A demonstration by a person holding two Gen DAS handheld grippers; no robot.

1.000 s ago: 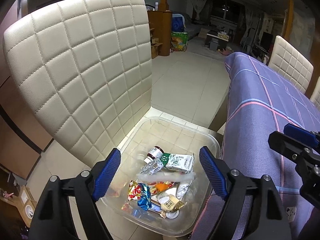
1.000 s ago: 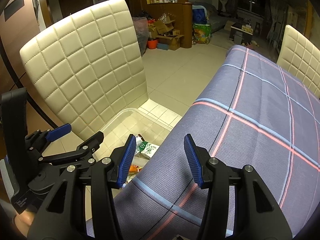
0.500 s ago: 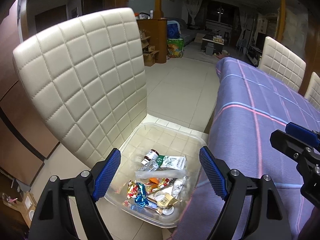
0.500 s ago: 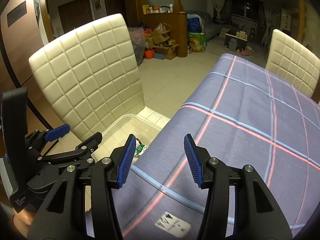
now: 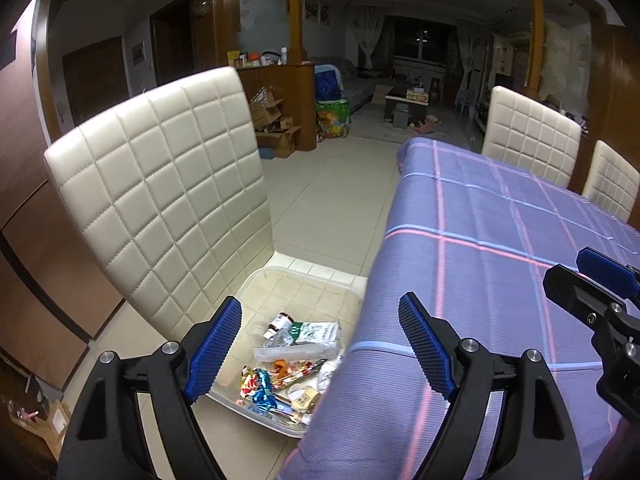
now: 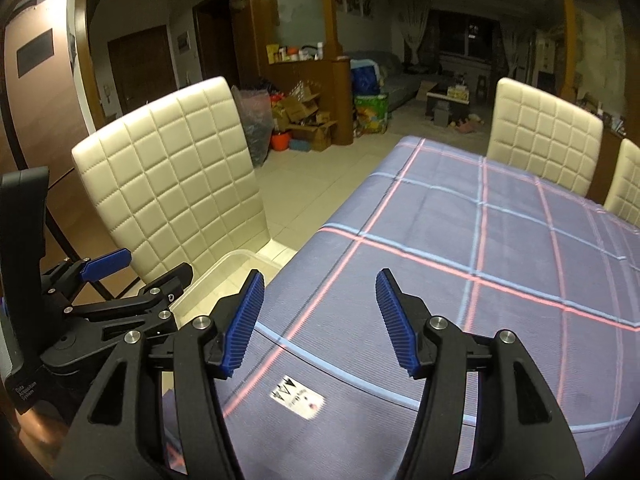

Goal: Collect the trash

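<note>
Left wrist view: left gripper (image 5: 320, 344) fingers spread wide, nothing between them, hovering over clear plastic bin (image 5: 308, 276) on the tiled floor, between cream quilted chair (image 5: 160, 200) and table edge. Trash (image 5: 288, 364) sits in the bin: wrappers, small bottle, green-white packet. Right gripper (image 6: 318, 320) over purple plaid tablecloth (image 6: 460, 248), jaws just been opening, fingers apart, nothing between them. White label (image 6: 297, 397) lies on the cloth below it.

Both grippers higher, farther back from bin (image 5: 280, 280); right gripper (image 6: 320, 320) jaws just opening wider, empty.
</note>
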